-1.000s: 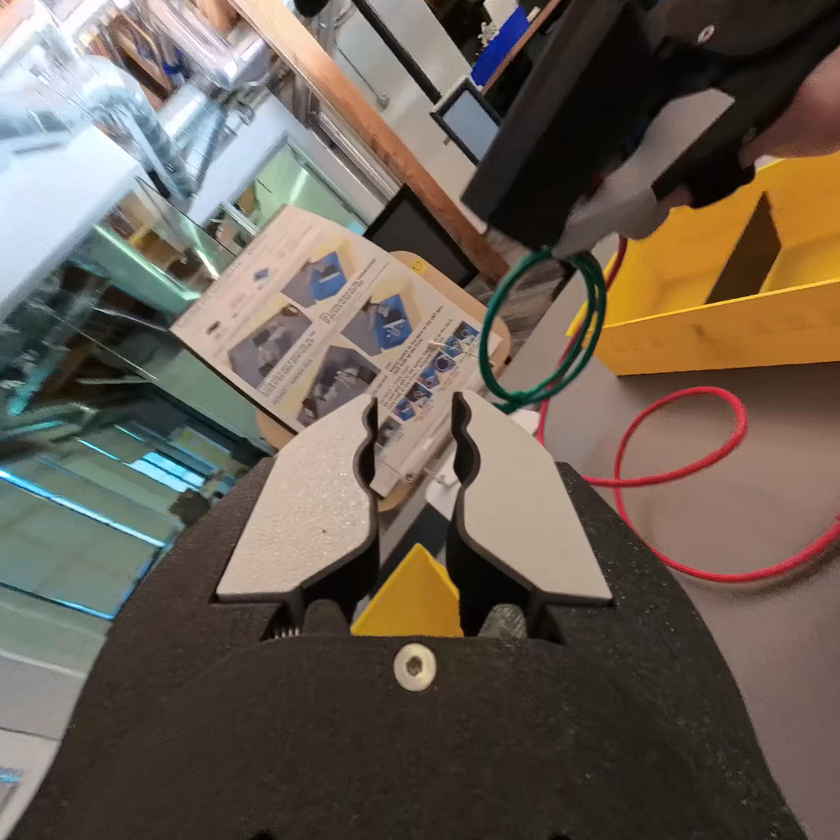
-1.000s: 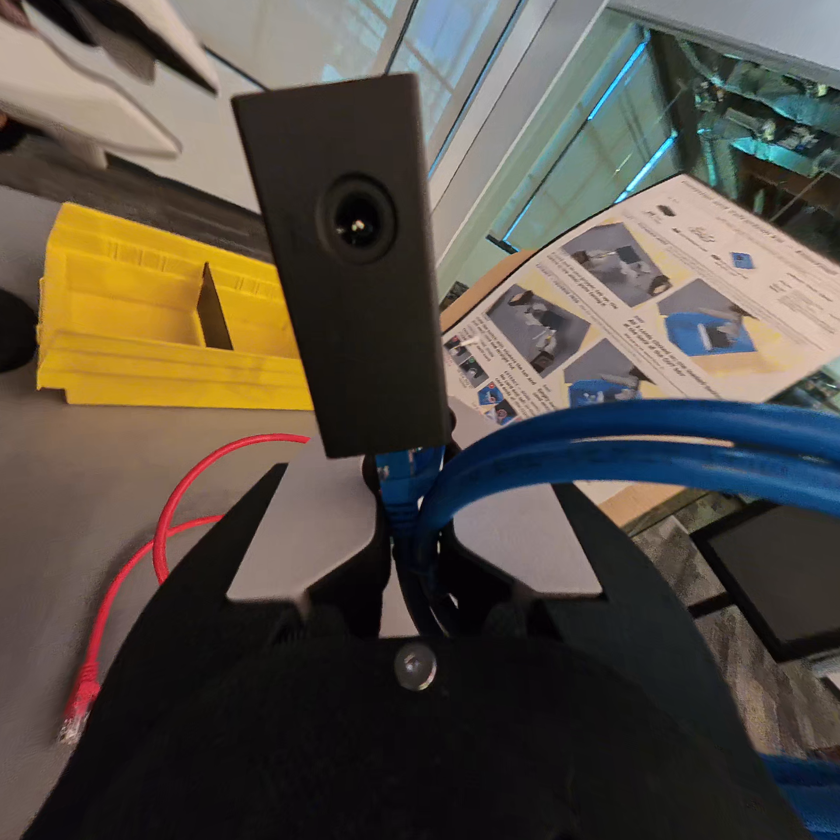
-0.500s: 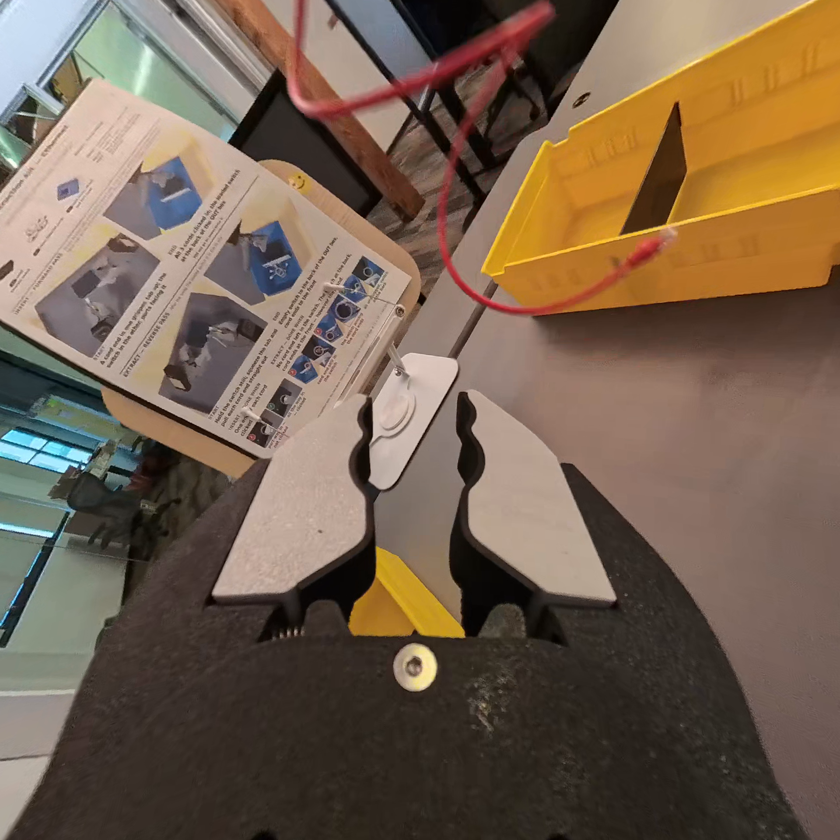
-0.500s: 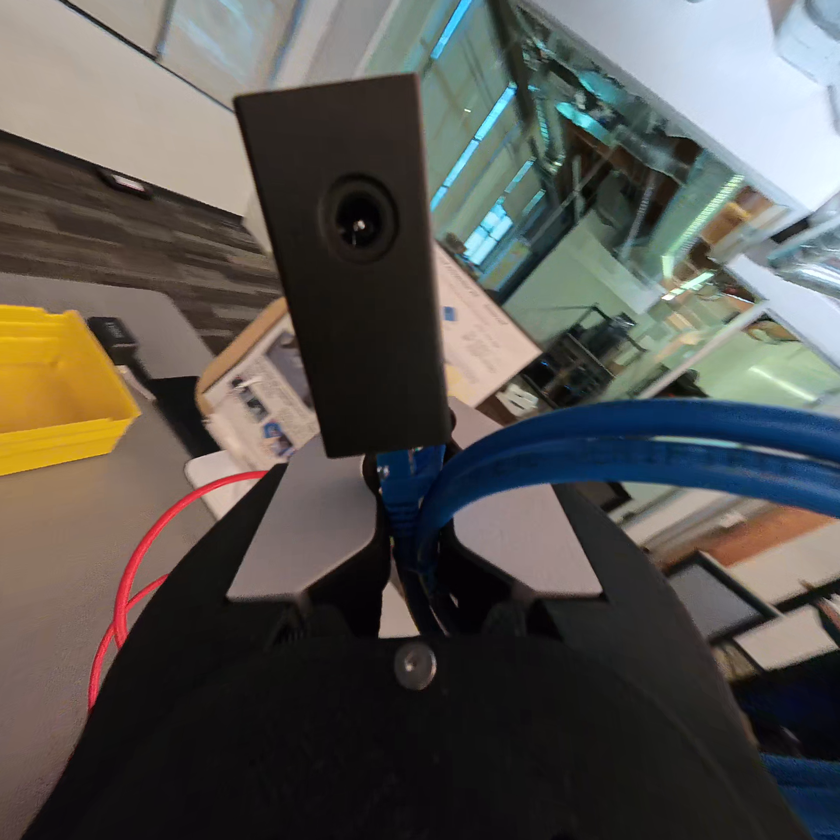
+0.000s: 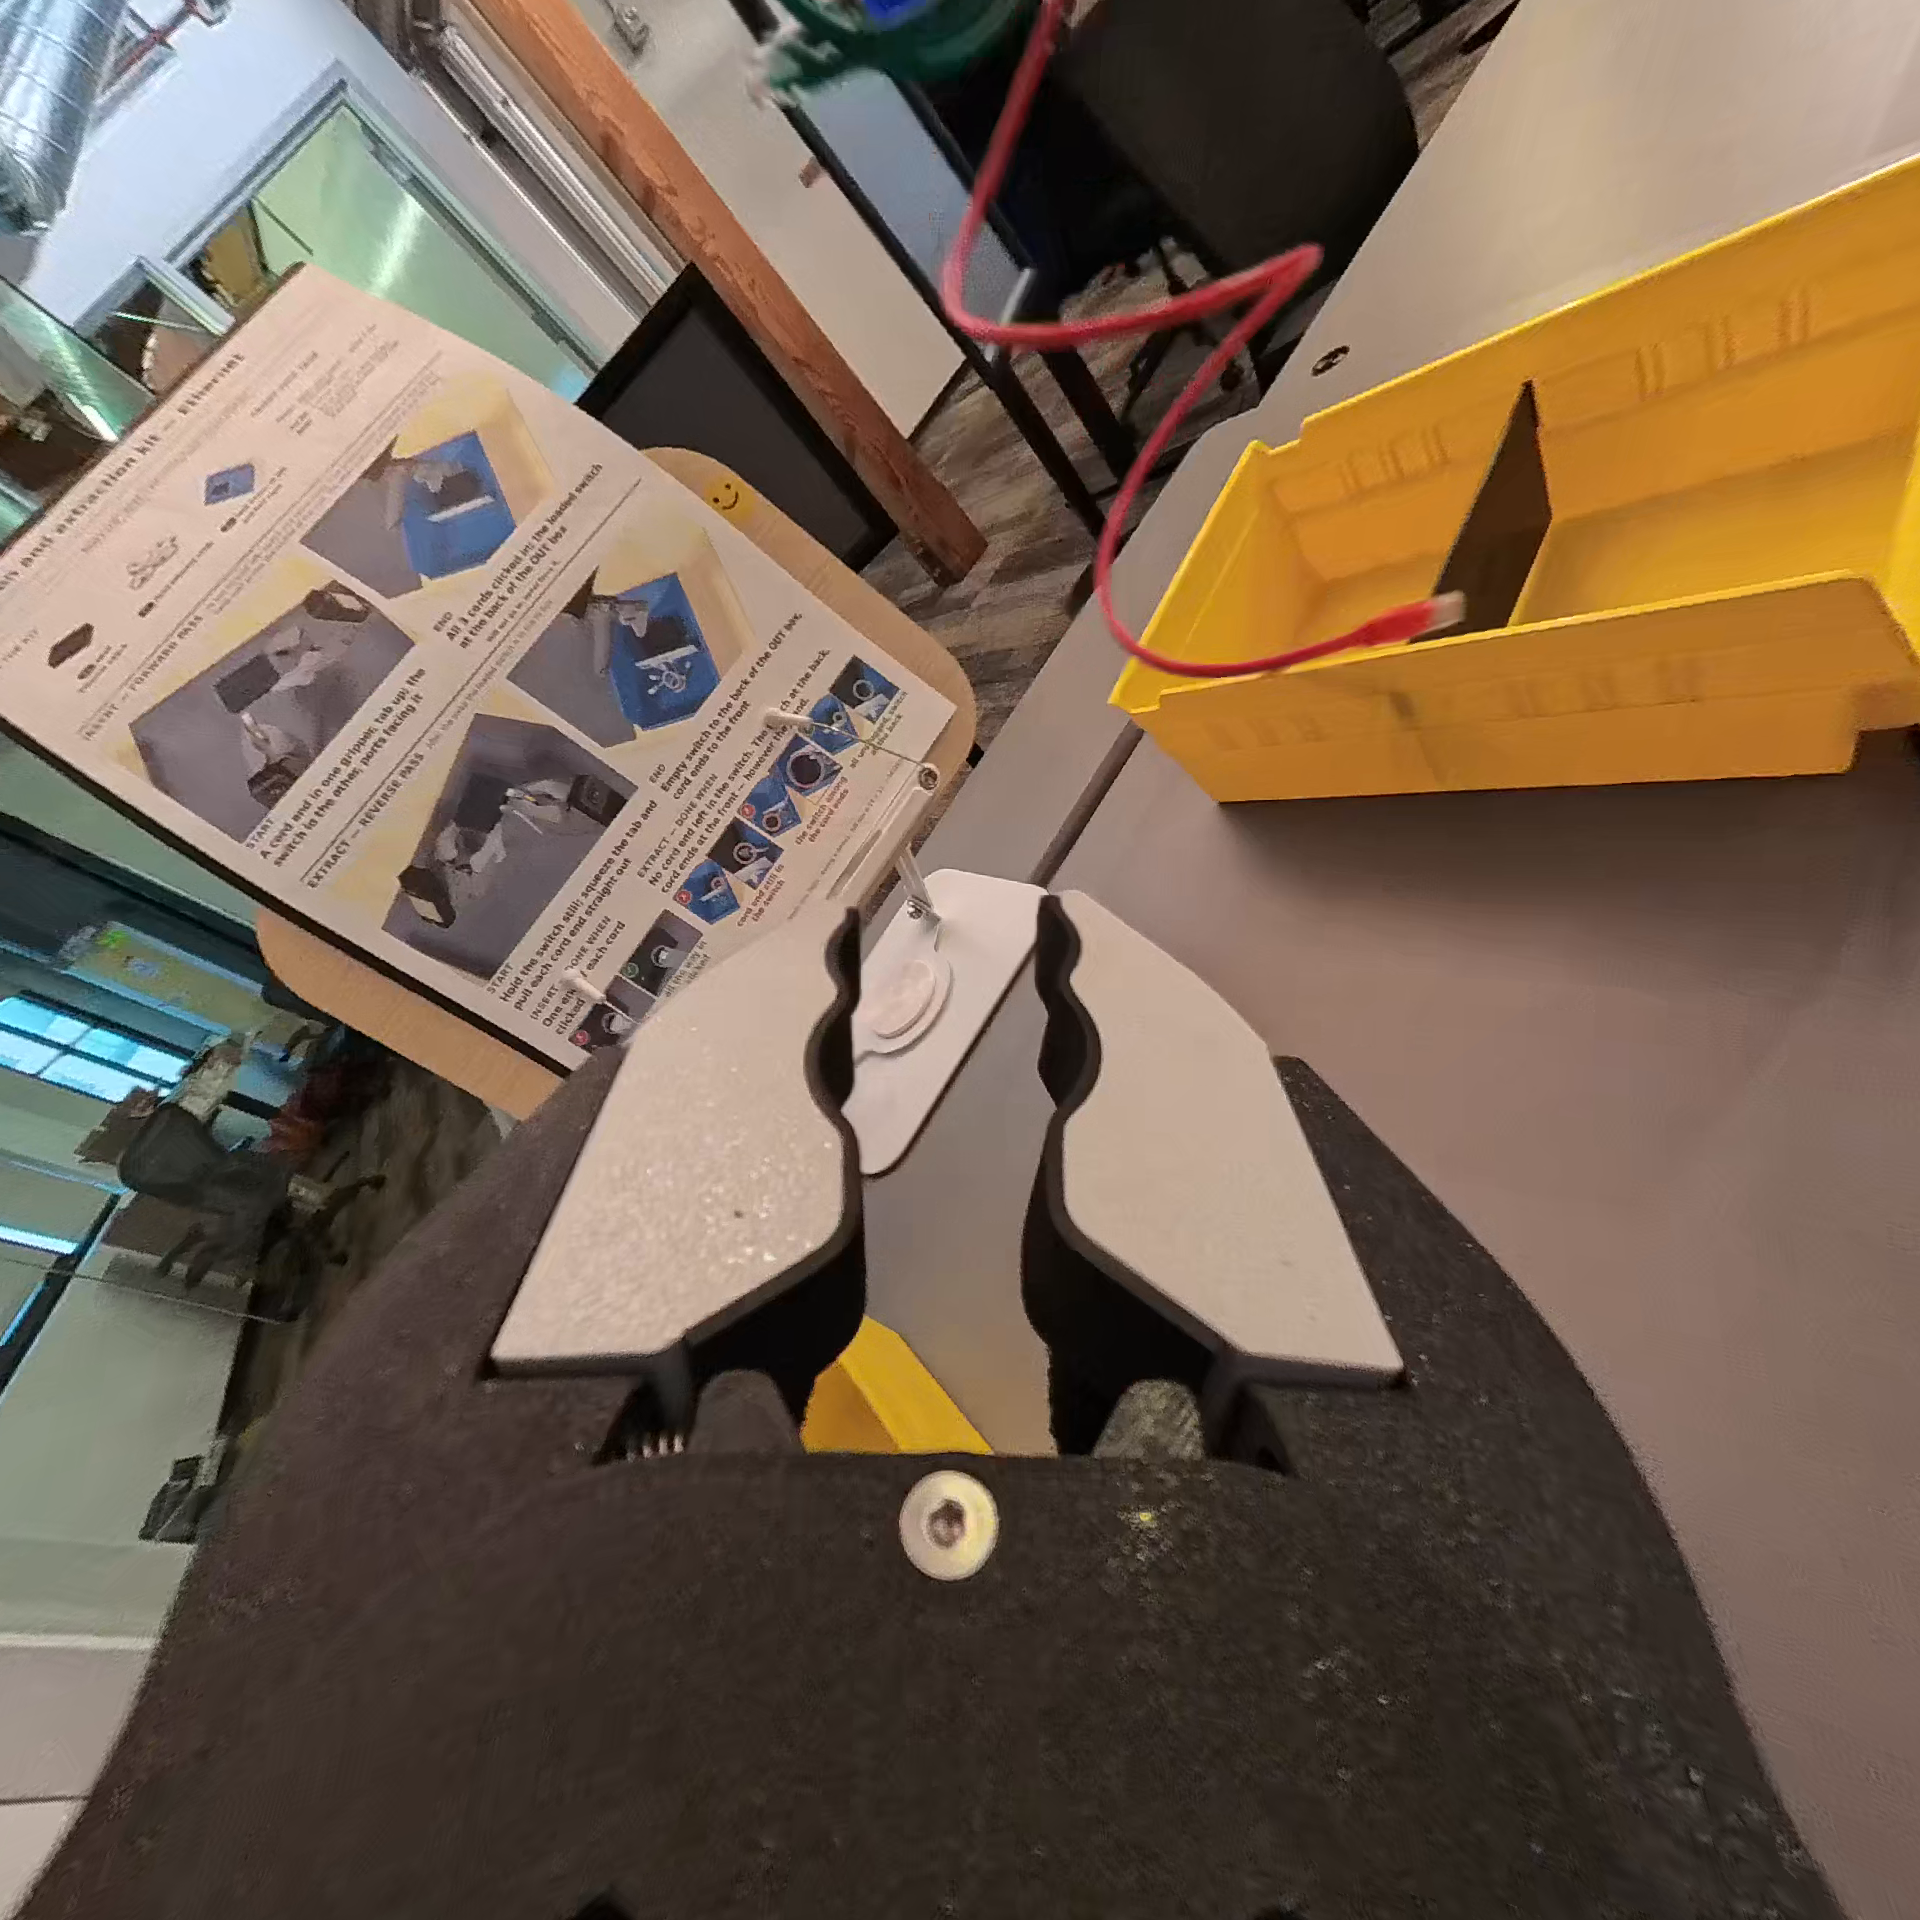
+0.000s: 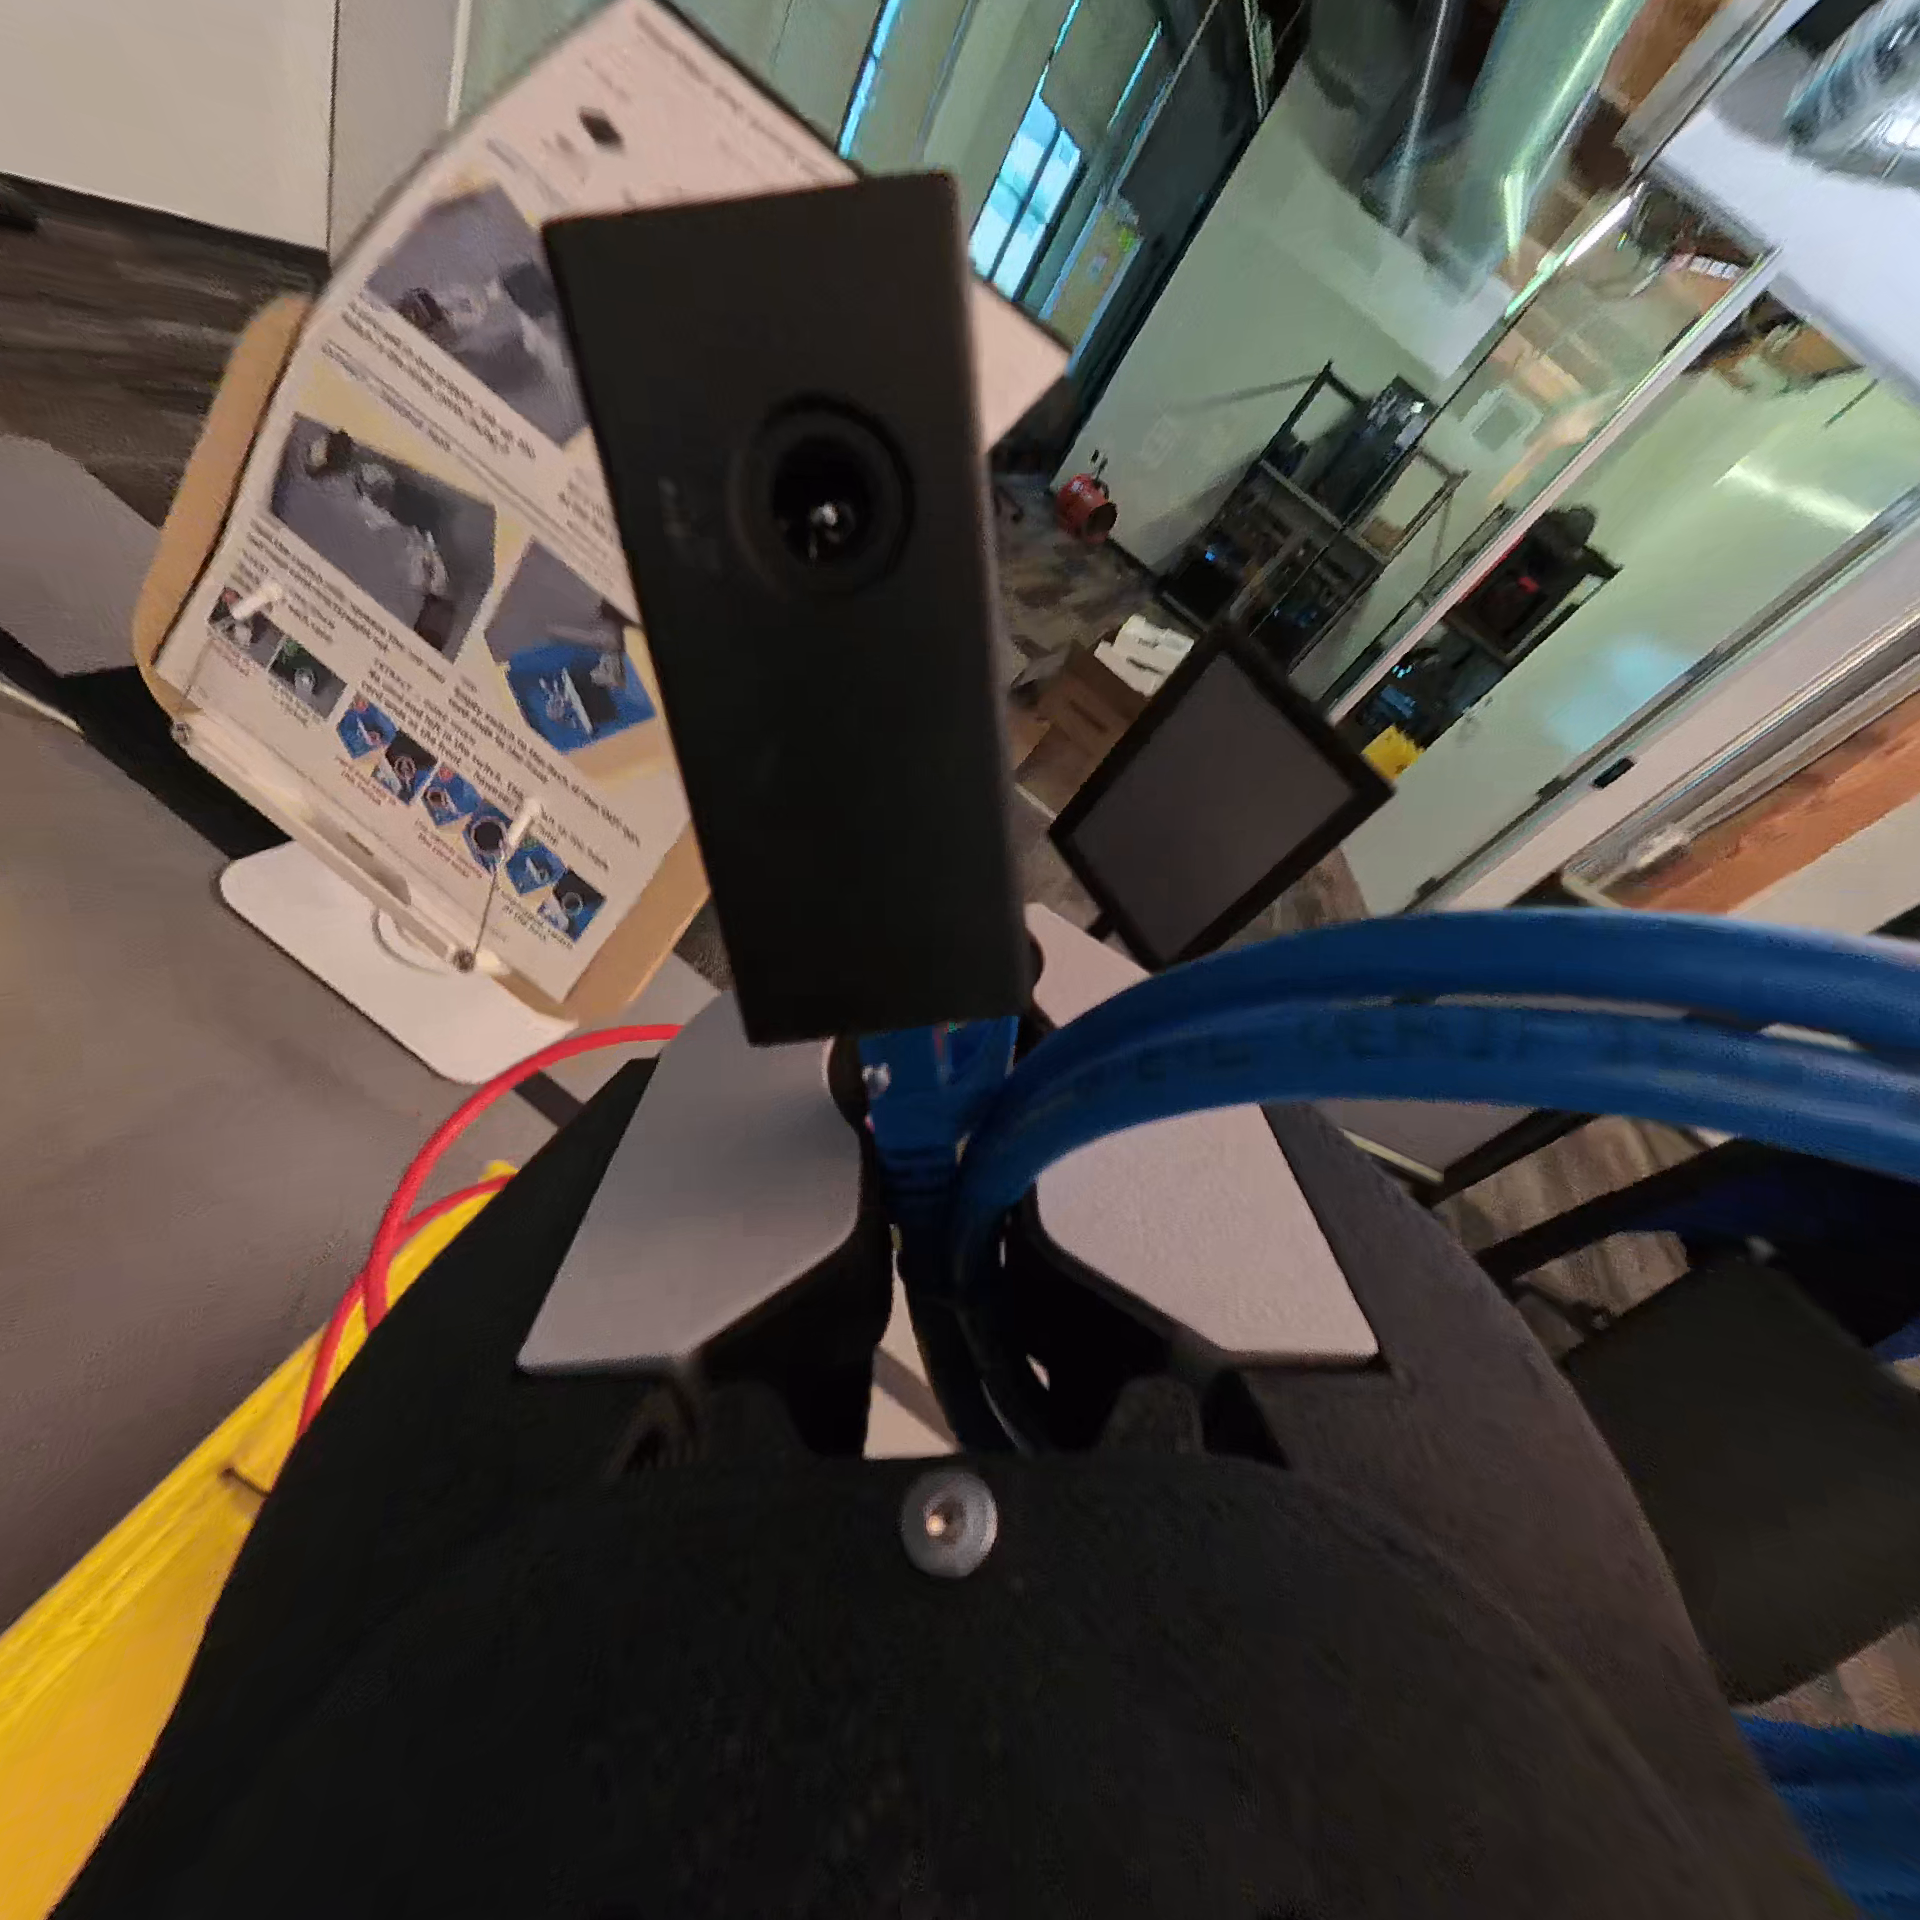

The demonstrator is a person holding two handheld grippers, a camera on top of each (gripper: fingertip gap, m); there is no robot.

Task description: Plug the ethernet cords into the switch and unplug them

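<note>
Our right tongs (image 6: pixel 951 1101) are clamped on the boot of the blue cord (image 6: pixel 1455 1049), just behind its plug, and the black switch (image 6: pixel 800 582) rides on that plug above the tips, lifted clear of the surface (image 6: pixel 156 1091). The switch is a small rigid box, and we judge it light, since the seated plug alone seems to carry it. Its tilt suggests it can swing on that one joint, so fast moves risk levering the latch. The blue cord is thick and springy; its doubled loops arch off to the right and will push back when bent. The moulded boot is the best hold, firm and ribbed, whereas the jacket farther along would probably slide.

Our left tongs (image 5: pixel 945 1049) stand open and empty, low over the grey surface (image 5: pixel 1507 1143), with the white foot of the instruction board (image 5: pixel 416 665) showing between the tips. Beyond them the thin red cord (image 5: pixel 1132 488) hangs down from above and droops limply, its clear-tipped plug end (image 5: pixel 1439 611) resting in the yellow bin (image 5: pixel 1558 727). It looks far softer than the blue one, so we would pinch it right at the plug. To unplug, we would take the switch by its flat sides and pull straight out.
</note>
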